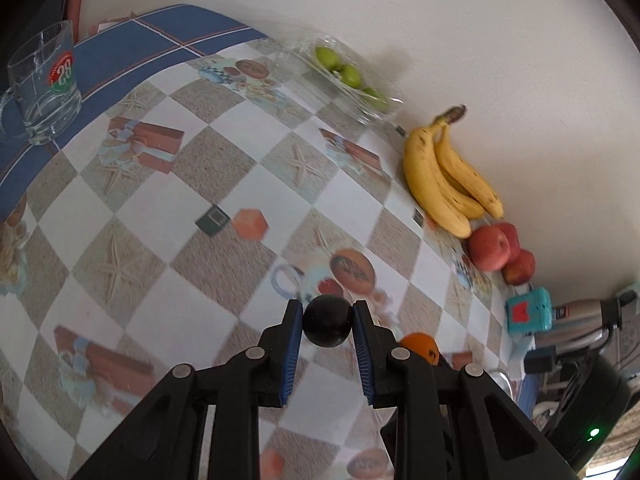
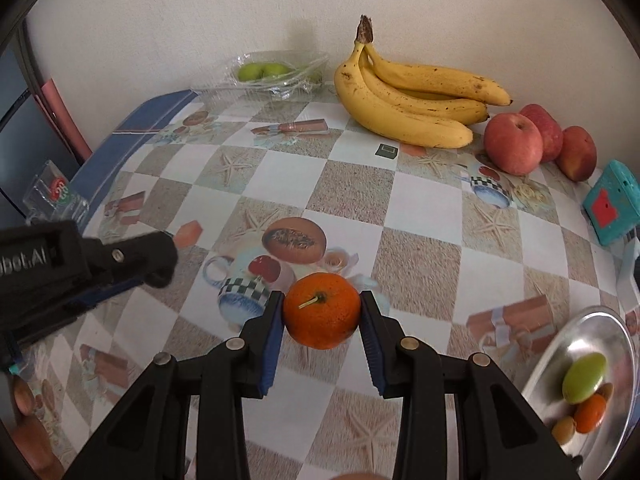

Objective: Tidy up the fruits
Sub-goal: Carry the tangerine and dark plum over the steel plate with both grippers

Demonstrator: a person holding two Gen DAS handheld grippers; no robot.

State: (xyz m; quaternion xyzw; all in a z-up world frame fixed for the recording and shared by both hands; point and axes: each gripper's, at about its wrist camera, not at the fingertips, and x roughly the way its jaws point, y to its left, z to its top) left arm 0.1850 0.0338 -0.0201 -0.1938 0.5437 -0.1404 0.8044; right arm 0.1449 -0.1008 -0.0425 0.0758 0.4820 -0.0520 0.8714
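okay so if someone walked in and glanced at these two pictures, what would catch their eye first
Each gripper grips a fruit: the left gripper is shut on a dark round fruit, the right gripper on an orange, both above the checked tablecloth. Next comes the row along the wall: a bunch of bananas, then red apples to its right. A metal plate with small fruit sits at the table's right edge.

Along the wall, left to right in the right wrist view: tray of fruit [image 2: 276, 72], bananas [image 2: 408, 96], apples [image 2: 516, 142], small box [image 2: 610, 204]. Glass mug [image 2: 56, 196] at the table's [image 2: 420, 208] left edge. Metal plate [image 2: 576, 332] with fruit at near right.
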